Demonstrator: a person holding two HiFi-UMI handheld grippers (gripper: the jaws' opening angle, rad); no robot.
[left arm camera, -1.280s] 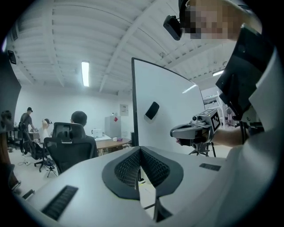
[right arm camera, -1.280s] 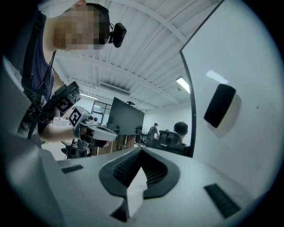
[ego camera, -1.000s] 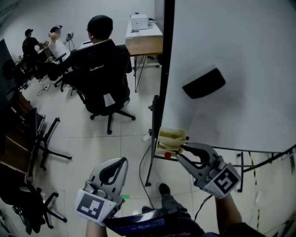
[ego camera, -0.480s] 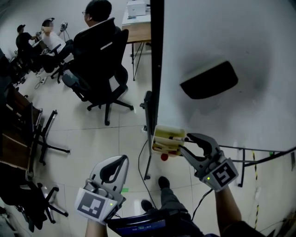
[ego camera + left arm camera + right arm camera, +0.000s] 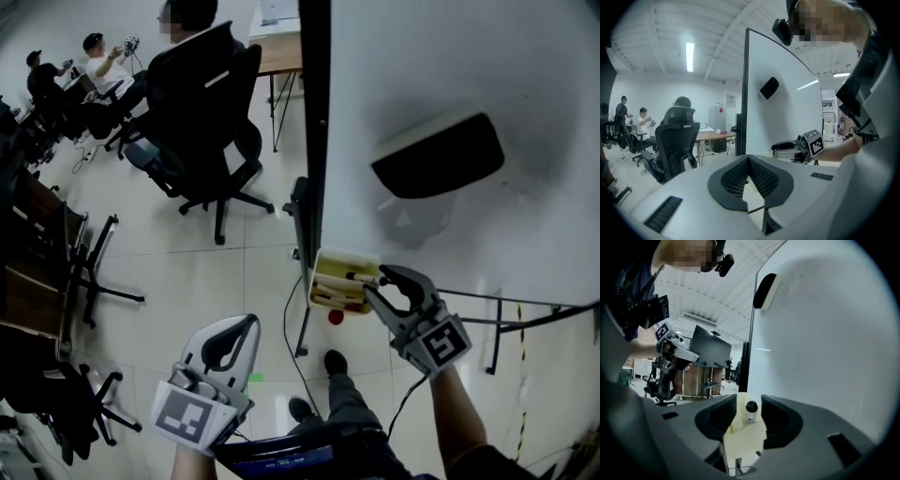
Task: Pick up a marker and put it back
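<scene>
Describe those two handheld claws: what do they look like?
The left gripper and right gripper are grey-white shells with curved jaws lined in black ribbed pads. Each carries a cube with black-and-white square markers. The right one's jaws have just opened, a marker between them.

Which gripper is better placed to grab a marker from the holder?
Right. The right gripper is at the yellow marker holder; its jaws have just been opening, with a black-capped marker between them, ungripped. The left gripper is shut, low and away from the whiteboard.
</scene>
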